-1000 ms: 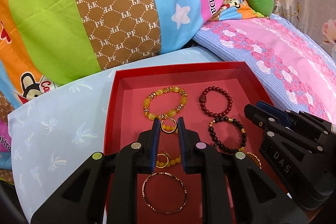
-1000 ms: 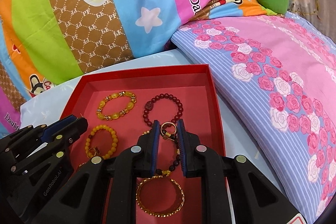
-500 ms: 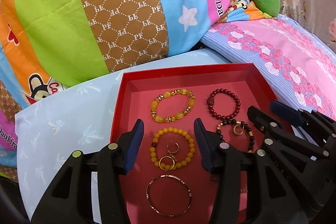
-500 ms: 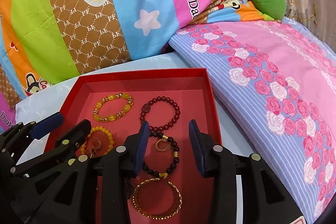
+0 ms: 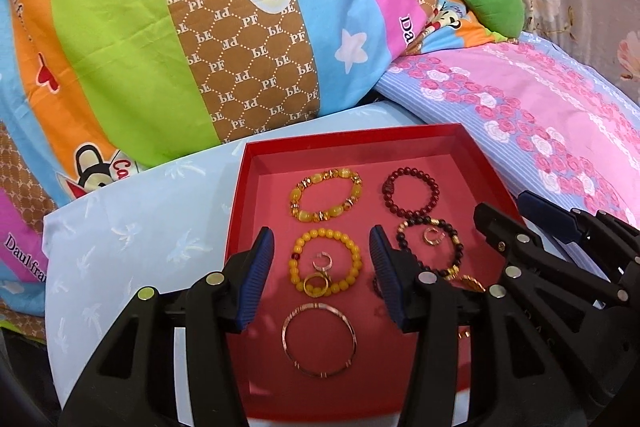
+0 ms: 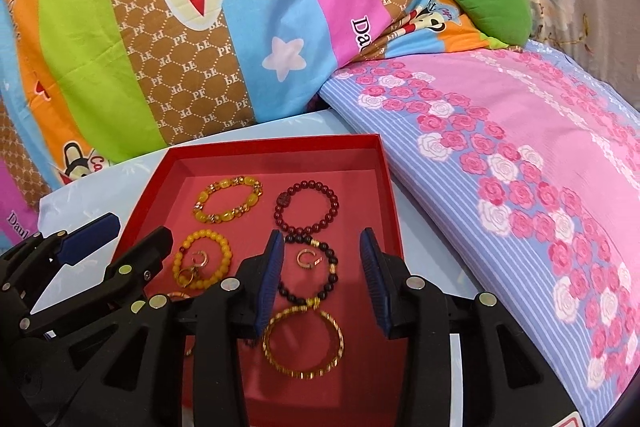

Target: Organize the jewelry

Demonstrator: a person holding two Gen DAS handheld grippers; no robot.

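Bedding behind red tray [image 5: 472,143] | left hand-held gripper [image 5: 322,253], right hand-held gripper [image 6: 322,253]: parted, empty

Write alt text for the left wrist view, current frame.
A red tray on a pale blue cloth holds two yellow bead bracelets, a dark red one, a black one, a thin gold bangle and small rings. The left gripper hovers over it, jaws open and empty; the right gripper, also open, reaches in from the right. Patterned pillows lie behind.
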